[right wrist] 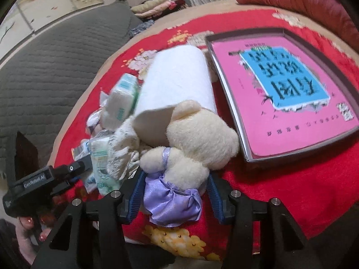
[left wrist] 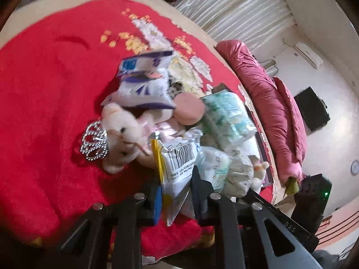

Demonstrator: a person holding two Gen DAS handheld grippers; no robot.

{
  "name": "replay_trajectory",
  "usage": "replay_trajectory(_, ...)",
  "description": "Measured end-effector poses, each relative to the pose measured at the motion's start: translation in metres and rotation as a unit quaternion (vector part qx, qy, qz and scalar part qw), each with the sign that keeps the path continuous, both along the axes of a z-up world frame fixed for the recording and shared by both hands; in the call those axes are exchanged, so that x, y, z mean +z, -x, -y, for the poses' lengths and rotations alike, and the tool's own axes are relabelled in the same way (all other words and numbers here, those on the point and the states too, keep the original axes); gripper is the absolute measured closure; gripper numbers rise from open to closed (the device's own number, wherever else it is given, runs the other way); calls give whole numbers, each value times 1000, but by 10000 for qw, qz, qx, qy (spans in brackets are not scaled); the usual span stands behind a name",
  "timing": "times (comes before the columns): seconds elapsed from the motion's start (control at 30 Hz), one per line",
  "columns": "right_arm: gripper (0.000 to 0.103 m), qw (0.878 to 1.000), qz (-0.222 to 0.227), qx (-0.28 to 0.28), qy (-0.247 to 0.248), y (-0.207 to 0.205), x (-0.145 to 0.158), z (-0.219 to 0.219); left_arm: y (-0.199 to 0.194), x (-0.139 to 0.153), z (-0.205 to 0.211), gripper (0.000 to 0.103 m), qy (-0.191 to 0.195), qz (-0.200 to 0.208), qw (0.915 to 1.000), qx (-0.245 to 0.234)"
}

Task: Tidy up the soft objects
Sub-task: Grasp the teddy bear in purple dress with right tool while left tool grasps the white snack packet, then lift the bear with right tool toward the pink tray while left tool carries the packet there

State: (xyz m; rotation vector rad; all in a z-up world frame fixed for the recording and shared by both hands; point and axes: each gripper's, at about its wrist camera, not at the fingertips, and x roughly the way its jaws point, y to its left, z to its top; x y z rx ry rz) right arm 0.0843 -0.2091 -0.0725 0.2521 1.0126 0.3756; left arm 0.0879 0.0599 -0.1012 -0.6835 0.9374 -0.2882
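A pile of soft things lies on the red blanket (left wrist: 44, 89). In the left wrist view my left gripper (left wrist: 177, 192) is shut on a white packet with a barcode and yellow edge (left wrist: 177, 163). Around it lie a pink plush with a silver tiara (left wrist: 125, 134), a purple-and-white packet (left wrist: 143, 83), a pink round sponge (left wrist: 189, 109) and green tissue packs (left wrist: 226, 116). In the right wrist view my right gripper (right wrist: 175, 192) is shut on a cream plush in a lilac satin dress (right wrist: 190, 148). A white paper roll (right wrist: 177, 80) lies just behind the plush. The left gripper also shows at lower left (right wrist: 76, 170).
An open shallow box with a pink and blue printed sheet (right wrist: 287, 94) lies on the blanket at the right. A maroon quilt (left wrist: 269, 103) is bunched along the bed's far side. A grey quilted cover (right wrist: 56, 62) lies left. Folded clothes (right wrist: 157, 4) sit behind.
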Motion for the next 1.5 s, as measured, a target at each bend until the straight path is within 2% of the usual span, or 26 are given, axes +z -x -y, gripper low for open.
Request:
replay_trajectory(0.23,50,9999,33,-59,-105,6,7,10,15,25,7,87,-567,293,9980,-39)
replay_trajectory(0.8,50,9951,939,-85,308,21,44,15,43,82,-2,89,-517,1227,9906,316)
replay_trajectory(0.97,50,9939,1043,-29,366,23,48,13,46,88,1,89,-732,1254,9887,372)
replay_trajectory(1.1,50,9918,1203,-76,425,25,54,16,48,90,1,89,-730,1251,9888,370)
replay_trajectory(1.5,50,9803,1798,-247,782,34,77,29,57,122,32,89,-884,1679,9818,110)
